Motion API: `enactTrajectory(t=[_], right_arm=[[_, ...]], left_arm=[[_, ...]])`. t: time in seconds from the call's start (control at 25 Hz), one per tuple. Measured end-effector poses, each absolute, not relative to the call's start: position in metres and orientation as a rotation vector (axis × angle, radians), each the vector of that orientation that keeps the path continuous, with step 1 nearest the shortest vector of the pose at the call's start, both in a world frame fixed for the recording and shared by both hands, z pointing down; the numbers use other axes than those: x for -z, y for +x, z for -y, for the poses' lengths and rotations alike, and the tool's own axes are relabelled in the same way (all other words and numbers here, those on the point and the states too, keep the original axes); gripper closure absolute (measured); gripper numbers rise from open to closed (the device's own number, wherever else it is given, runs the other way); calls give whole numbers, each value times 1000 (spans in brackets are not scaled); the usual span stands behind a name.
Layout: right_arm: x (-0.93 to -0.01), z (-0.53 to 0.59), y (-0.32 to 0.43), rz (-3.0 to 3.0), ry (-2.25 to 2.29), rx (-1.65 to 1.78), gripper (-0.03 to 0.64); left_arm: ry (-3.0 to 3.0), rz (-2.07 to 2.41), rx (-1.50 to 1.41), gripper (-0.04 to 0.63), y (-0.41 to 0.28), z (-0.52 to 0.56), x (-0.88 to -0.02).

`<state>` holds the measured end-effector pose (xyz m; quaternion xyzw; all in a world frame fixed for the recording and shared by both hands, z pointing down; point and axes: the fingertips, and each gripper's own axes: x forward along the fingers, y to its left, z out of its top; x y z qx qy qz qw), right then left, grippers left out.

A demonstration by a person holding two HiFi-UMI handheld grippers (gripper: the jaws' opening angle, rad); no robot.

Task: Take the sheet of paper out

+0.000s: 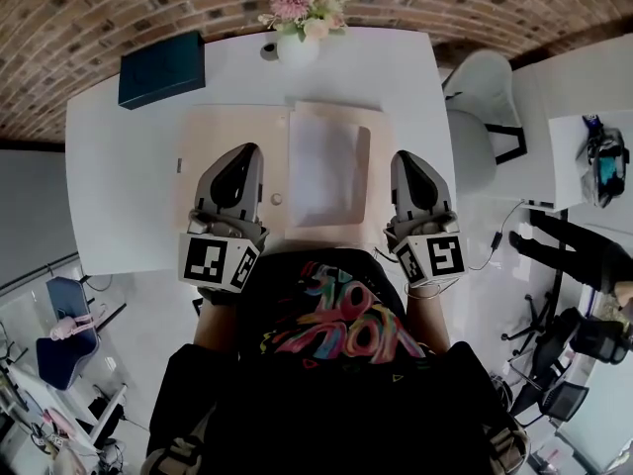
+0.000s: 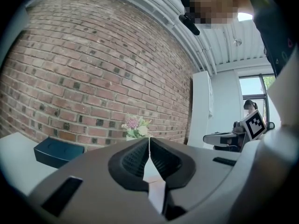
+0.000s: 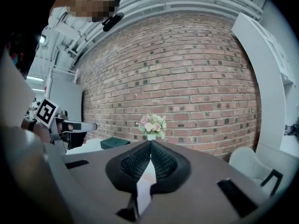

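A white sheet of paper (image 1: 326, 171) lies flat on a tan envelope (image 1: 223, 132) in the middle of the white table (image 1: 119, 166). My left gripper (image 1: 245, 152) hovers over the envelope's left part, just left of the sheet, its jaws shut with nothing between them (image 2: 149, 143). To the right of the sheet, beside the envelope's right edge, my right gripper (image 1: 406, 156) is also shut and empty (image 3: 150, 143). Both point toward the far side of the table, roughly level. Neither touches the paper.
A white vase of flowers (image 1: 302, 23) (image 2: 136, 126) (image 3: 152, 125) stands at the table's far edge. A dark teal box (image 1: 161, 67) (image 2: 56, 152) (image 3: 114, 143) sits at the far left. A white chair (image 1: 475, 97) (image 3: 252, 164) stands at the right, with a brick wall behind.
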<state>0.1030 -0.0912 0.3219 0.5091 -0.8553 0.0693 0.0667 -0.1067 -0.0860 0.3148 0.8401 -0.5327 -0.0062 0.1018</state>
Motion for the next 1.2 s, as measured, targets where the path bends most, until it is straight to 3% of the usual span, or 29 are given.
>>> enactTrajectory(t=[0.44, 0.48, 0.56, 0.72, 1.2], right_arm=[[-328, 94, 109, 2579, 1527, -216, 597], [-328, 93, 109, 2580, 1529, -219, 597], [-329, 93, 110, 2582, 1532, -227, 597], [-331, 91, 108, 2591, 1515, -229, 597], [-349, 83, 115, 2553, 1508, -271, 597]], left_arm=[[2427, 1556, 26, 563, -101, 90, -329], [2427, 1539, 22, 543, -99, 89, -332], [2424, 1493, 11, 435, -95, 89, -337], [2417, 1457, -9, 406, -91, 89, -348], [2375, 1300, -78, 399, -71, 92, -388]])
